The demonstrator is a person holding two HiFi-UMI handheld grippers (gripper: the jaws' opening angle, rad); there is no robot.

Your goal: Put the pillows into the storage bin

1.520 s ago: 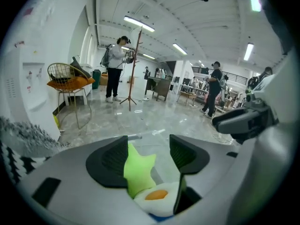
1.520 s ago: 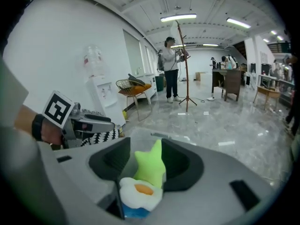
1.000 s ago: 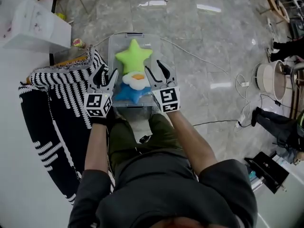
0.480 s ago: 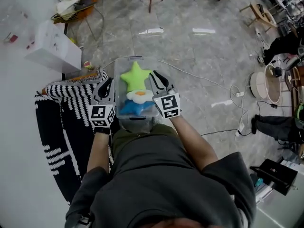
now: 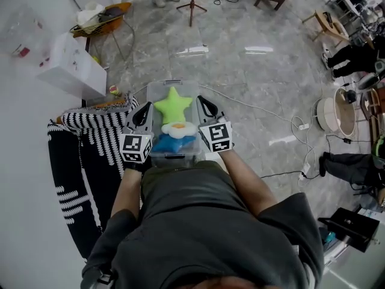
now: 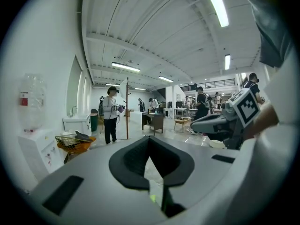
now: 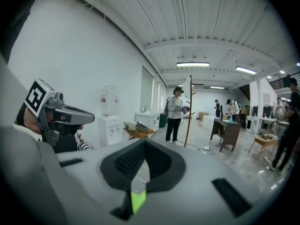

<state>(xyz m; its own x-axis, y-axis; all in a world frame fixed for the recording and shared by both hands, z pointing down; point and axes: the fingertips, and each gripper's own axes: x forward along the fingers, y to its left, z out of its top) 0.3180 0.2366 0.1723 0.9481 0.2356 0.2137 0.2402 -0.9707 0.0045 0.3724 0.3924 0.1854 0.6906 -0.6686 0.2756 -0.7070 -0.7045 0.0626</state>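
Bright, even light falls from ceiling strip lamps (image 6: 219,6) high above the fingers (image 6: 131,163). Their glare streaks the polished floor (image 5: 258,50) beyond the fingertips. Both gripper views bulge and darken at the rim; the fingers, nearest the lens, are soft; shadows are faint.

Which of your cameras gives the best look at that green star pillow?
The head view: the green star pillow lies whole on top in the clear bin. Each gripper view shows only a green sliver past its jaws, probably it.

Pillows (image 5: 173,106) in bin (image 5: 172,156); left tool (image 5: 145,111), right tool (image 5: 203,105) flank bin; rug (image 5: 90,138) further left.
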